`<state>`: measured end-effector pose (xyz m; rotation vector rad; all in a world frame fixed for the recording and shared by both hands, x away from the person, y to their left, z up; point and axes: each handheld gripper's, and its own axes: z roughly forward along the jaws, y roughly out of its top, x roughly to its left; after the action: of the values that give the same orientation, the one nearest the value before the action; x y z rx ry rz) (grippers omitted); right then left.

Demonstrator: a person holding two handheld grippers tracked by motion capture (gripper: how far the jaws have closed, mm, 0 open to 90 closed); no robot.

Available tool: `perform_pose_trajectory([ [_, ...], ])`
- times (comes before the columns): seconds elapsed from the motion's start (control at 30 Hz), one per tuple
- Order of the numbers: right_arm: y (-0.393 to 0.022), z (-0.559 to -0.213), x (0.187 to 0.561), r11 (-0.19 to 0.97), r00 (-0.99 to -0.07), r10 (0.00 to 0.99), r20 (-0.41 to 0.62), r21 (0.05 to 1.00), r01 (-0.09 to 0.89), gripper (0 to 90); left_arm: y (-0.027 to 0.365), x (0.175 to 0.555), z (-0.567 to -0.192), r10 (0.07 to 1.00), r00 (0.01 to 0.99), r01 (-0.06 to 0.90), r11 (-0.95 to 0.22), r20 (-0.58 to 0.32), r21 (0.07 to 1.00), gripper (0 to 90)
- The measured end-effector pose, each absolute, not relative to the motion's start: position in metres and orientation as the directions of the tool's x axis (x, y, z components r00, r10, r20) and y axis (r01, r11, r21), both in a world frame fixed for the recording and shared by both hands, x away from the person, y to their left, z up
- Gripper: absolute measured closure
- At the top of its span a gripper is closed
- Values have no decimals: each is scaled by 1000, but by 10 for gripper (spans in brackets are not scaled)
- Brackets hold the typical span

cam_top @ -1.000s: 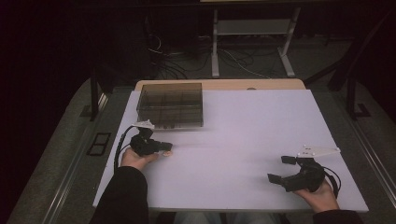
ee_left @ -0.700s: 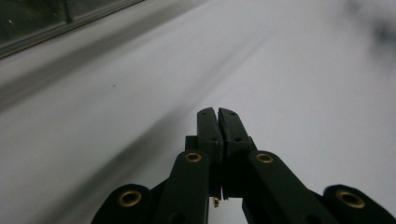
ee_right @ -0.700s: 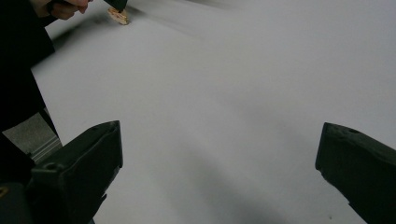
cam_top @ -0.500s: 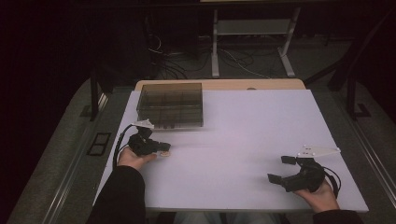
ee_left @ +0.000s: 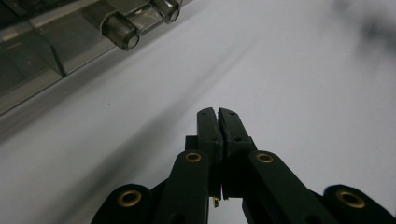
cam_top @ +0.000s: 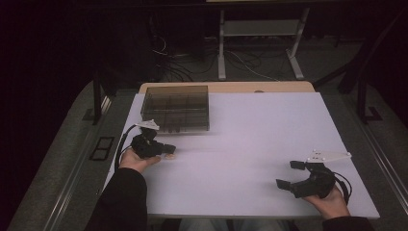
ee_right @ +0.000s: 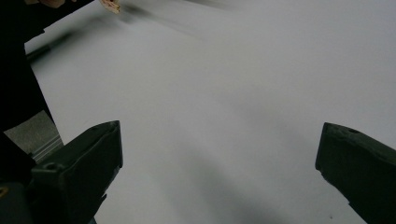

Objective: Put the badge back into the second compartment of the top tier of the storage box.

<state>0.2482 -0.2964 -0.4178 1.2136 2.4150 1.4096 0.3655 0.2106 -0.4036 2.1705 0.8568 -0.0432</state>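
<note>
Compartment box: far-left on white table, long axis across it, lid down. Left gripper, jaws together on nothing, lies just beside its near edge; right gripper, jaws apart, well apart at near-right. Left hand nearer.

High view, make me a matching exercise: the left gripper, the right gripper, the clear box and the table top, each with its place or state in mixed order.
Things:
1. left gripper
2. right gripper
3. clear box
4. table top

Places or states:
A. white, bare across its middle
B. jaws wide apart, near the table's front right corner
C. jaws shut together, just in front of the box
D. see-through with compartments, at the table's far left

Pairs: 1-C, 2-B, 3-D, 4-A
</note>
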Motion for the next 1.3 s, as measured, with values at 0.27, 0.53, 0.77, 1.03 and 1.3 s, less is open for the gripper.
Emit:
perform_pose_trajectory([
  [0.27,-297,-418,248,255,-680,672,293,770,584,0,209,365,-391,556,781,579,-479,-283,660,883],
  [0.53,-298,-417,248,257,-682,671,291,771,582,0,209,364,-381,555,787,570,-488,-269,661,883],
  [0.77,-298,-417,248,255,-680,672,293,771,584,0,209,364,-371,559,787,565,-483,-261,669,883],
  [1.03,-298,-418,248,256,-682,672,290,773,580,0,202,368,-353,548,803,536,-493,-234,685,883],
  [1.3,-299,-417,248,252,-679,672,295,771,585,0,195,370,-341,539,813,522,-504,-221,689,883],
])
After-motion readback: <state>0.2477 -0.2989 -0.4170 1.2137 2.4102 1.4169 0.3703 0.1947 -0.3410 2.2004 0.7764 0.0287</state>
